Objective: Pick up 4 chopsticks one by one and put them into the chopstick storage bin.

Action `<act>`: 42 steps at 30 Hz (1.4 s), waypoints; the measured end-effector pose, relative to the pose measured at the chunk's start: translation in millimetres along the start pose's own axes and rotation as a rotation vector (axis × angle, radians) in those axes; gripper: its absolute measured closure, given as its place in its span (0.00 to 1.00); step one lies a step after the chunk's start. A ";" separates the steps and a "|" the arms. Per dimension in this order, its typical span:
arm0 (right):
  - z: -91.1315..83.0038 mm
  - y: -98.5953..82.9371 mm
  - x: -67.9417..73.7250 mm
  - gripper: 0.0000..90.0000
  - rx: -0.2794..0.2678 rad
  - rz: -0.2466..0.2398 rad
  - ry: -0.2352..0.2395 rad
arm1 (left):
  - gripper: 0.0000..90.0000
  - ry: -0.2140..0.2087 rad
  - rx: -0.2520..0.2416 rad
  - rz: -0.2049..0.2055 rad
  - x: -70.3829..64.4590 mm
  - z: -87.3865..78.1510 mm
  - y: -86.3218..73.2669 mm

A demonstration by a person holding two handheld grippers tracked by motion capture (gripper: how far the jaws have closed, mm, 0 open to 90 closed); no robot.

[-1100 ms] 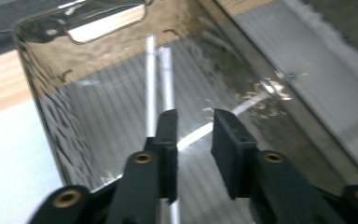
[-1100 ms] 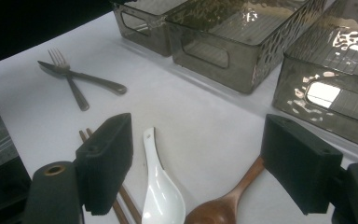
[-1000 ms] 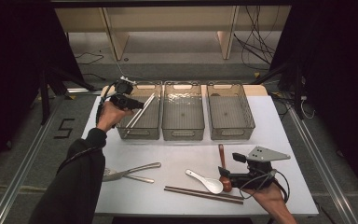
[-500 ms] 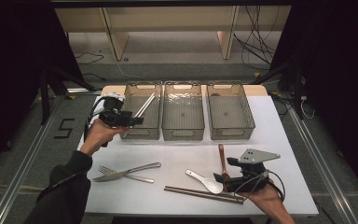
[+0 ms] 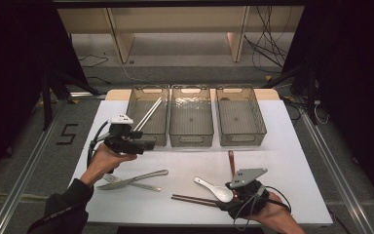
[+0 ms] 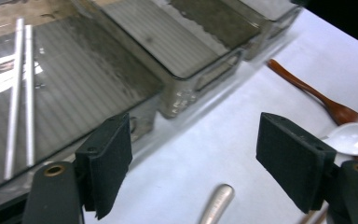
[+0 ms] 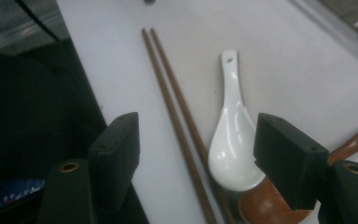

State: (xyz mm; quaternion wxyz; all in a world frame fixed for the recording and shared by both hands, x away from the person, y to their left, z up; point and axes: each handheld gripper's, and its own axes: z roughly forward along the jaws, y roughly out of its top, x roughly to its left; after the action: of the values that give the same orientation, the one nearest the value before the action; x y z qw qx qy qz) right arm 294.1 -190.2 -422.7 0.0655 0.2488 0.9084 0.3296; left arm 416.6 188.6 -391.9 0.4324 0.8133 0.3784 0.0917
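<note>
The right claw (image 5: 233,191) sits low at the near right of the table (image 5: 297,146). Its jaws are wide apart and hold nothing. Between them lie the white spoon (image 7: 235,140) and the two brown chopsticks (image 7: 177,126). The spoon's bowl is close to the claw and its handle points away from it, so the long way of the spoon runs straight out from the jaws. The chopsticks lie just beside it, the same way. The brown wooden spoon (image 7: 279,196) pokes in under the right jaw.

The left claw (image 5: 143,145) hangs near the left box (image 5: 148,114), and it is open and empty too. Two silver chopsticks (image 6: 21,88) lie in that box. A fork and knife (image 5: 131,181) lie on the table near the left hand (image 5: 108,161).

I think the white spoon is next, since the right claw is much nearer to it.
</note>
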 end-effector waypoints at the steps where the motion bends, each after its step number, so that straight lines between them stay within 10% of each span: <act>1: 2.1 -0.2 1.5 0.37 0.020 -0.013 0.003 | 0.28 0.006 0.000 0.010 -2.5 -0.6 -2.2; 16: 22.8 -1.5 11.0 0.52 0.199 -0.082 0.028 | 0.25 -0.049 -0.083 -0.012 -31.1 -15.1 -24.3; 24: 26.7 -5.2 11.5 0.59 0.272 -0.109 0.010 | 0.24 -0.004 -0.091 0.031 -36.2 -18.4 -30.5; 42: 33.7 -5.3 10.6 0.64 0.339 -0.115 -0.016 | 0.22 -0.023 -0.112 0.042 -43.2 -24.6 -39.2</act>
State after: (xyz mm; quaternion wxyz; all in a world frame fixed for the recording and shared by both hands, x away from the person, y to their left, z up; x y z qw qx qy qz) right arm 292.2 -169.3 -451.7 0.0485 0.2065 0.9632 0.1653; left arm 353.8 187.5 -399.4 0.4793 0.7966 0.3508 0.1123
